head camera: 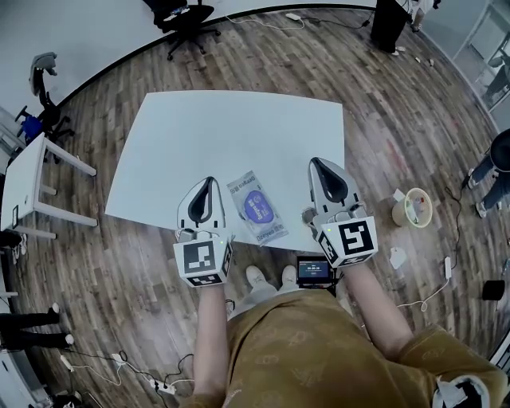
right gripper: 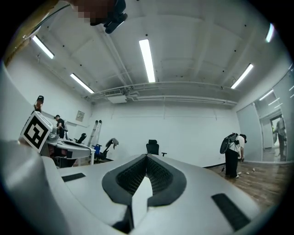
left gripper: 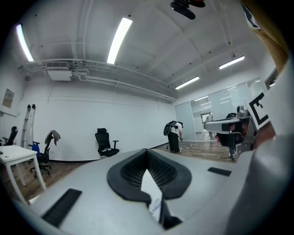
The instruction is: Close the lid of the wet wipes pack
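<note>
The wet wipes pack (head camera: 256,206) lies flat on the white table (head camera: 231,127) near its front edge, a clear wrapper with a purple oval lid panel on top. From here the lid looks flat against the pack. My left gripper (head camera: 209,182) hovers just left of the pack, jaws together and empty. On the pack's other side, my right gripper (head camera: 315,162) is held the same way, shut on nothing. Both gripper views look level across the room; the left gripper (left gripper: 147,151) and the right gripper (right gripper: 147,158) show ribbed pads meeting at the tip. The pack is not visible in them.
A round tub (head camera: 413,206) and paper scraps sit on the wooden floor to the right. An office chair (head camera: 190,20) stands beyond the table, and a small white desk (head camera: 24,187) at the left. People stand at the right edge. Cables trail on the floor.
</note>
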Tool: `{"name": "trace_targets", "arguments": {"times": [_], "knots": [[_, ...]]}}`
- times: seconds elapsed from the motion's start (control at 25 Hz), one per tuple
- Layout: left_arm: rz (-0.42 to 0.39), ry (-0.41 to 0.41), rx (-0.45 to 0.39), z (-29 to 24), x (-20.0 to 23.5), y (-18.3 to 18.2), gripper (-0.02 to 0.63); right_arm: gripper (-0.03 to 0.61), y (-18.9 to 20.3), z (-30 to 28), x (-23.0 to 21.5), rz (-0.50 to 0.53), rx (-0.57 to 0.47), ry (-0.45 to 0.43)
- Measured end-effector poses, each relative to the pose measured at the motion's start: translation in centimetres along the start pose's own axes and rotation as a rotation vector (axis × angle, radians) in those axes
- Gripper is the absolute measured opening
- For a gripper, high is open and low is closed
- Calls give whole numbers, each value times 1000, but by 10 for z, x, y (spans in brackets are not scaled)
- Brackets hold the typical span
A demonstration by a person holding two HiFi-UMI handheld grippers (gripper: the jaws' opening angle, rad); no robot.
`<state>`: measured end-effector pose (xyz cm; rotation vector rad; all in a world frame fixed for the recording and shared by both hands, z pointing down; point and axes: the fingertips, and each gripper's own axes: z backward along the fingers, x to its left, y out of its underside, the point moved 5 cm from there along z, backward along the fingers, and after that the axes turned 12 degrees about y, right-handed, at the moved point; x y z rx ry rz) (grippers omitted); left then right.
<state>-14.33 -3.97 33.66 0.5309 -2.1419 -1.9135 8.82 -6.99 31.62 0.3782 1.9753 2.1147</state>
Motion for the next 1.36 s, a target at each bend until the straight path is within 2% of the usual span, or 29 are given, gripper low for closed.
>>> {"name": "trace_targets", "arguments": {"times": [0.16,0.36,1.36], "knots": [[-2,-5,-15,3,3,-7,-2,6,-9,-1,5,-40,-30,-36],[-18,-16,-25,3,4,-13,-2,6,-10,-2,7,-33,-26,-45],[-14,-14,-19,1,5,-5,-3,6,0,-3,4,-30,-7,-32]]}}
